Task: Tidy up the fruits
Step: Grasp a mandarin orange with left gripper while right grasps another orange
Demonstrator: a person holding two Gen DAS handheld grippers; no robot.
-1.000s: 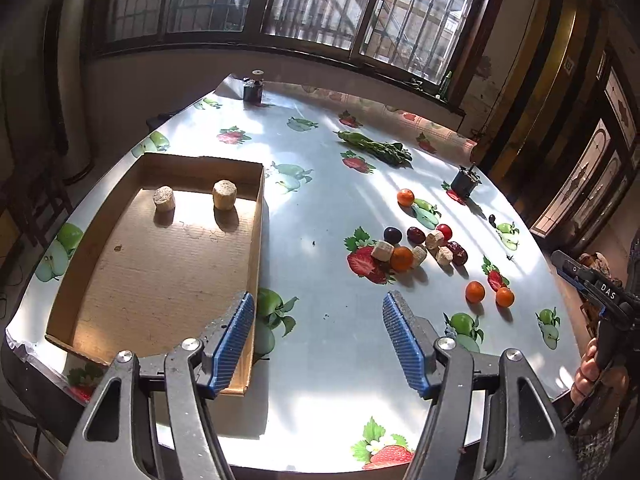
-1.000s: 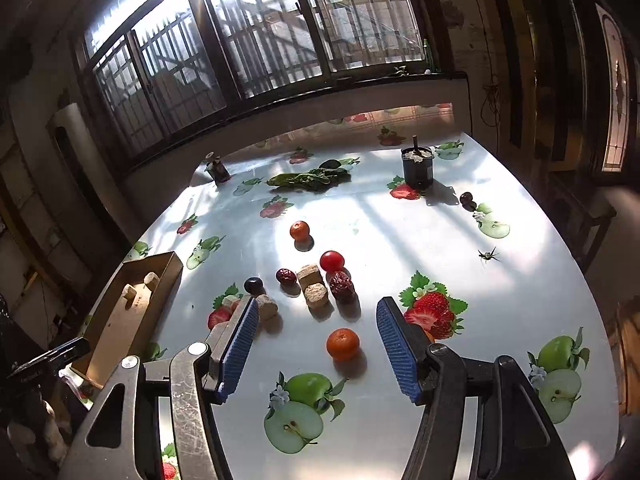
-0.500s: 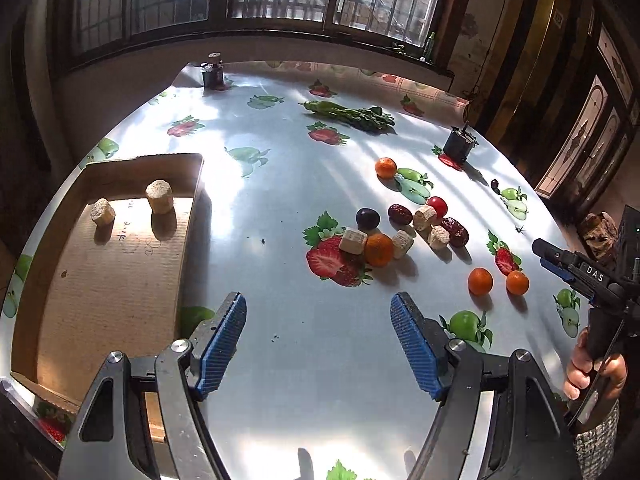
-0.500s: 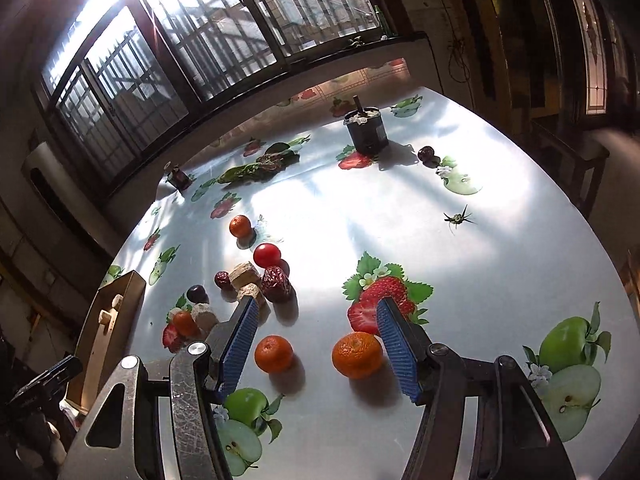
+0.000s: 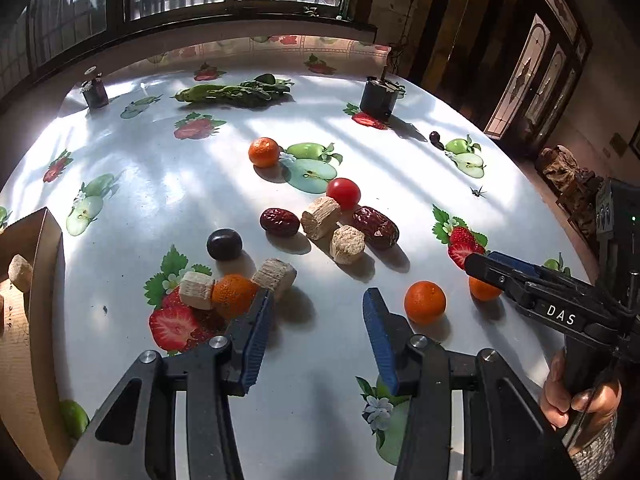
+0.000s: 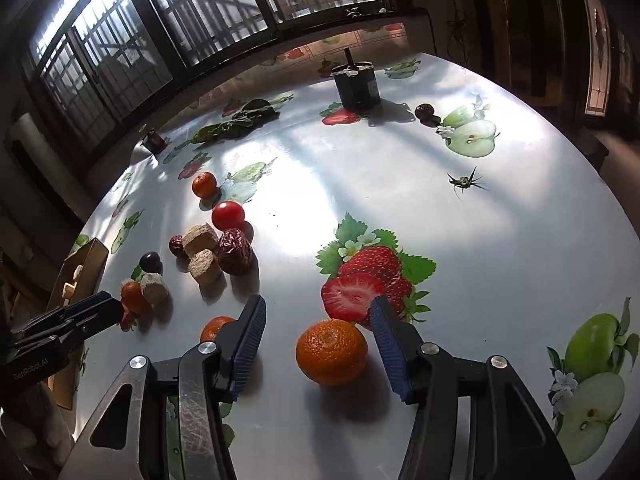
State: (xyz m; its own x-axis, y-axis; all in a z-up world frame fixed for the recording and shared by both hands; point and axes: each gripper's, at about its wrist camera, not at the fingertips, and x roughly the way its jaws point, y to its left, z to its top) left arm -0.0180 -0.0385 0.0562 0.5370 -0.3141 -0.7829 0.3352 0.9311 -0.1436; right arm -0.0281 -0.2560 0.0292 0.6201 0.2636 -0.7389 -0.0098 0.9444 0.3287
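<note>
A round, dimpled mandarin (image 6: 331, 351) sits on the glossy table (image 6: 420, 200), whose white cloth carries printed strawberries and apples, beneath barred windows (image 6: 200, 12). It lies between the closing jaws of the right gripper (image 6: 318, 316), not yet pinched. The left gripper (image 5: 319, 305) is closing on nothing, beside a second mandarin (image 5: 424, 302).

Fruits (image 5: 343, 193) and cork-like blocks (image 5: 320, 217) cluster mid-table (image 5: 200, 184); cardboard tray (image 5: 44, 240) at left edge; leafy greens (image 5: 236, 92) behind.
</note>
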